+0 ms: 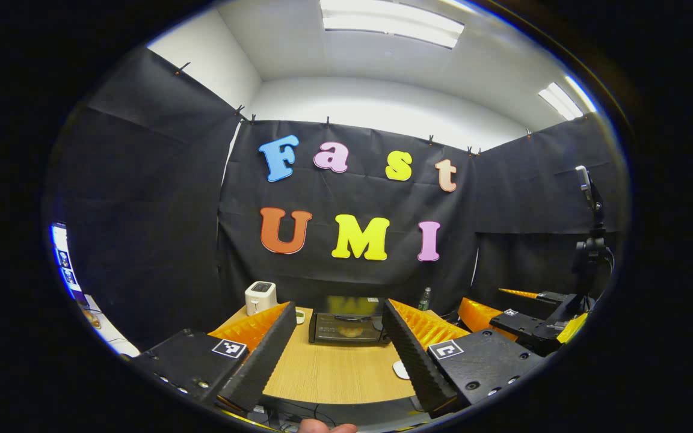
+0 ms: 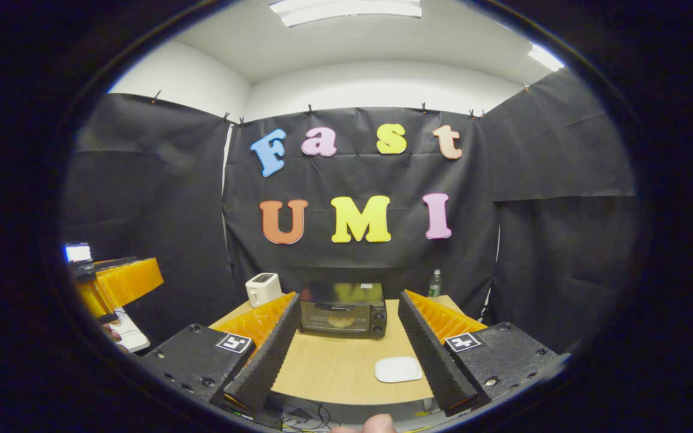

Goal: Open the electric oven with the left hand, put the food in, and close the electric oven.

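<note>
A small black electric oven (image 1: 346, 328) stands at the far edge of the wooden table (image 1: 334, 373), its glass door upright and shut. Through the glass a pale round piece of food (image 2: 341, 322) shows inside the oven (image 2: 343, 317). My left gripper (image 1: 339, 307) is open, well short of the oven, with nothing between its fingers. My right gripper (image 2: 349, 296) is open too, empty, and also back from the table. From the left gripper view the right gripper (image 1: 521, 322) sits off to the right. An empty white plate (image 2: 399, 368) lies near the table's front right.
A white toaster (image 2: 262, 288) stands left of the oven and a bottle (image 2: 435, 282) right of it. A tripod with a phone (image 1: 590, 240) rises at the right. Cables (image 2: 307, 415) hang under the table's front edge.
</note>
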